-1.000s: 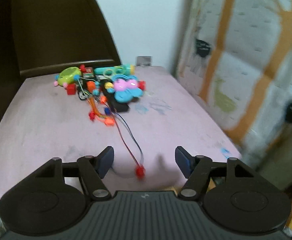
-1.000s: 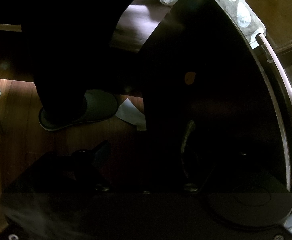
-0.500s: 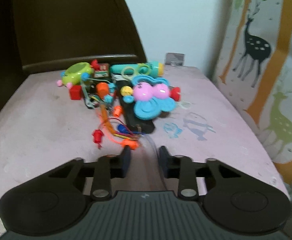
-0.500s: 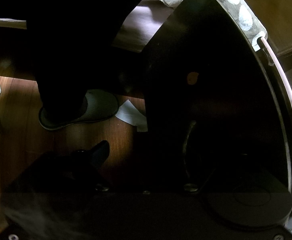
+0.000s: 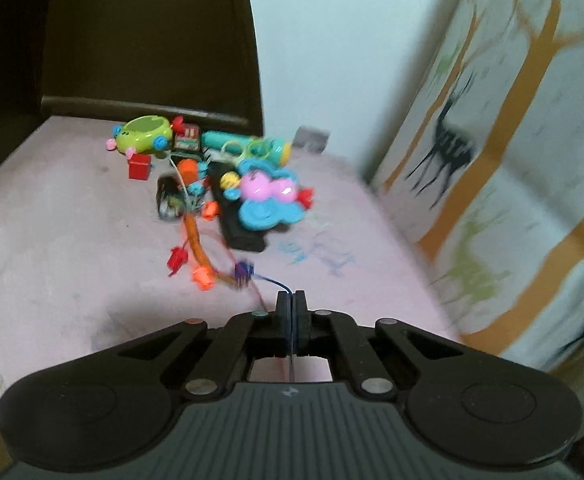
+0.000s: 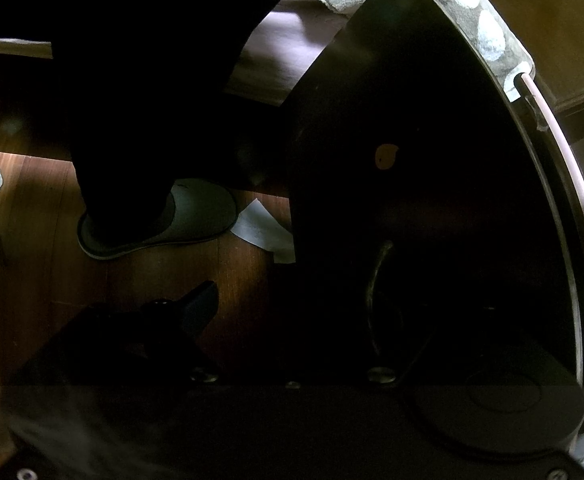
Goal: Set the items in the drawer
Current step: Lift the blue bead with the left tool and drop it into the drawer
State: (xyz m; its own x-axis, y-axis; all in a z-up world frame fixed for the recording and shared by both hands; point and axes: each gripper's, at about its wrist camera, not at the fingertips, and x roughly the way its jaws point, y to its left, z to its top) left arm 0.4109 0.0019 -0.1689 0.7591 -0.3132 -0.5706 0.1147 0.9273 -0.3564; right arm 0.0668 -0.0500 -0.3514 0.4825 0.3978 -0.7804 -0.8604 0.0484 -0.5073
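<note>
In the left wrist view my left gripper (image 5: 290, 304) is shut on thin red and blue wires (image 5: 269, 282) that run to a tangle of clip leads (image 5: 203, 264) on the pink tabletop (image 5: 51, 240). Behind lies a toy pile: a pink and blue butterfly toy (image 5: 269, 200), a black bar (image 5: 237, 228), a green toy (image 5: 143, 136), a red cube (image 5: 139, 167). In the dim right wrist view my right gripper (image 6: 292, 308) is open beside the dark drawer front (image 6: 412, 200) and its curved metal handle (image 6: 376, 288); only its left finger (image 6: 199, 304) shows clearly.
A dark chair back (image 5: 147, 40) stands behind the table. A deer-print panel (image 5: 512, 160) stands to the right. In the right wrist view a person's leg and grey slipper (image 6: 159, 220) stand on the wooden floor (image 6: 31, 216), with paper scraps (image 6: 263, 232) nearby.
My left gripper closed from wide open onto the wires and now pulls them, the clip leads trailing toward it. The right gripper has hardly moved.
</note>
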